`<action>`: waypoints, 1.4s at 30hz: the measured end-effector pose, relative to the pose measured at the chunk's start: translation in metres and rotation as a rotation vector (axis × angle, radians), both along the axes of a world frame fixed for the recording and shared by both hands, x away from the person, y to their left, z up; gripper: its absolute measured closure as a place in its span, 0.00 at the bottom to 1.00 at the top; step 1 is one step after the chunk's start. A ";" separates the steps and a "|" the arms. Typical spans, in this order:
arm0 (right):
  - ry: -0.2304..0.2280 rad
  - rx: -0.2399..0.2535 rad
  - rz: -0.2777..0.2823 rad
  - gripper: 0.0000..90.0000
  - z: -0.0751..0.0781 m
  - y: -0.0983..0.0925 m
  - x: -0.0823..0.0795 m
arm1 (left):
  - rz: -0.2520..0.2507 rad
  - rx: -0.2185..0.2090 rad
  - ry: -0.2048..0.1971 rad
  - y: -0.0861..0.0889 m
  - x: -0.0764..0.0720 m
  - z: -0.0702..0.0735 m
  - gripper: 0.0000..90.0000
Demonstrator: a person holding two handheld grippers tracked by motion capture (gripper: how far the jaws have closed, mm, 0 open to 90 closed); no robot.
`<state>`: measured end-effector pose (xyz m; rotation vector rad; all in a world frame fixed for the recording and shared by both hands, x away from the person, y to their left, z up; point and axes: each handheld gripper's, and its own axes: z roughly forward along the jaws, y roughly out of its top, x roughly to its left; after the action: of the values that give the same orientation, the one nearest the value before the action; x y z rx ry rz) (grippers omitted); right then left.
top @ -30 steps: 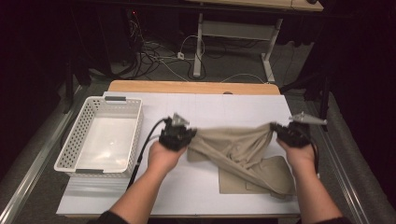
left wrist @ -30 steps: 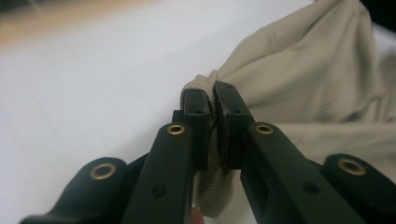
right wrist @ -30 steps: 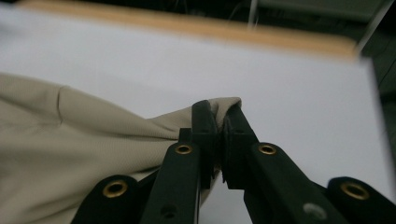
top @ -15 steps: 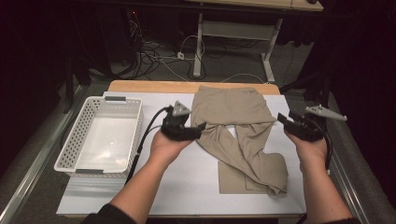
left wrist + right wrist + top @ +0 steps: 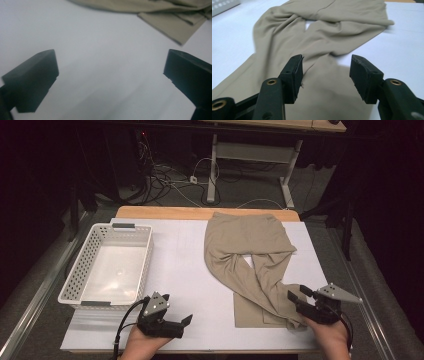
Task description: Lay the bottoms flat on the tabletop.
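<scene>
Beige trousers [image 5: 245,240] lie on the white table top [image 5: 175,265], waist at the far end and legs twisted over each other toward the near right. My left gripper [image 5: 185,324] is at the near edge, left of the trouser legs. Its jaws have just been opening and stand wide apart [image 5: 110,65] over bare table, with the trousers [image 5: 172,25] farther off. My right gripper [image 5: 298,294] is at the hems on the near right. Its jaws have also just been opening and stand apart [image 5: 325,67] above the trousers [image 5: 317,32] with nothing pinched.
A white perforated basket [image 5: 85,265] stands at the left of the table, and its corner [image 5: 222,5] shows in the right gripper view. A wooden strip [image 5: 165,212] runs along the table's far edge. Cables and a desk frame lie on the floor beyond.
A second ago both grippers held the trousers stretched in the air between them. They let go, the trousers dropped flat on the table, and both hands drew back to the near edge.
</scene>
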<state>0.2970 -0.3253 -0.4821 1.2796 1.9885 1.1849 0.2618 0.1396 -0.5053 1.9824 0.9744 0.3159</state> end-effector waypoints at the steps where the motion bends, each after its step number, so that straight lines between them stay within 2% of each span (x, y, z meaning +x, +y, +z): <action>1: -0.005 -0.003 0.006 0.50 -0.001 0.002 -0.007 | -0.001 -0.003 -0.002 0.001 -0.002 -0.001 0.00; 3: -0.020 -0.003 0.030 0.53 -0.002 0.005 -0.019 | -0.015 -0.029 -0.017 -0.001 -0.004 -0.001 0.00; 6: -0.015 -0.009 0.081 0.60 -0.002 0.011 -0.030 | -0.043 -0.053 -0.048 -0.005 -0.005 -0.003 0.00; 7: -0.008 -0.008 0.100 0.62 -0.003 0.014 -0.033 | -0.053 -0.052 -0.072 -0.006 -0.004 -0.004 0.00; 8: -0.006 -0.016 0.120 0.65 -0.003 0.018 -0.035 | -0.061 -0.057 -0.075 -0.008 -0.004 -0.005 0.00; 10: 0.006 -0.033 0.162 0.69 -0.005 0.025 -0.035 | -0.071 -0.066 -0.080 -0.010 -0.003 -0.006 0.00; 14: 0.065 -0.078 0.225 0.73 -0.019 0.036 -0.028 | -0.068 -0.082 -0.072 -0.012 0.001 -0.013 0.00; 16: 0.092 -0.109 0.232 0.73 -0.026 0.041 -0.026 | -0.078 -0.065 -0.041 -0.013 0.004 -0.016 0.00; 19: 0.101 -0.163 0.209 0.71 -0.032 0.043 -0.021 | -0.080 -0.050 -0.037 -0.015 0.004 -0.016 0.00; 21: 0.093 -0.181 0.189 0.73 -0.035 0.042 -0.018 | -0.076 -0.047 -0.044 -0.015 0.003 -0.016 0.00; 25: 0.089 -0.205 0.161 0.94 -0.033 0.039 -0.014 | -0.073 -0.055 -0.046 -0.015 0.003 -0.016 0.00; 28: 0.091 -0.189 0.168 0.98 -0.029 0.036 -0.014 | -0.077 -0.051 -0.045 -0.015 0.003 -0.016 0.00; 33: 0.023 -0.154 0.223 0.99 -0.012 0.048 -0.025 | -0.080 -0.046 -0.036 -0.016 0.004 -0.016 0.00; 37: -0.012 -0.150 0.319 0.99 -0.004 0.077 -0.036 | -0.084 -0.040 -0.029 -0.017 0.005 -0.017 0.00; 42: -0.013 -0.126 0.452 0.99 -0.003 0.122 -0.049 | -0.085 -0.035 -0.027 -0.017 0.005 -0.017 0.00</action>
<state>0.2479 -0.2029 -0.4853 0.7780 2.3776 1.2317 0.2664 0.1226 -0.5218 1.9766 0.8702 0.2765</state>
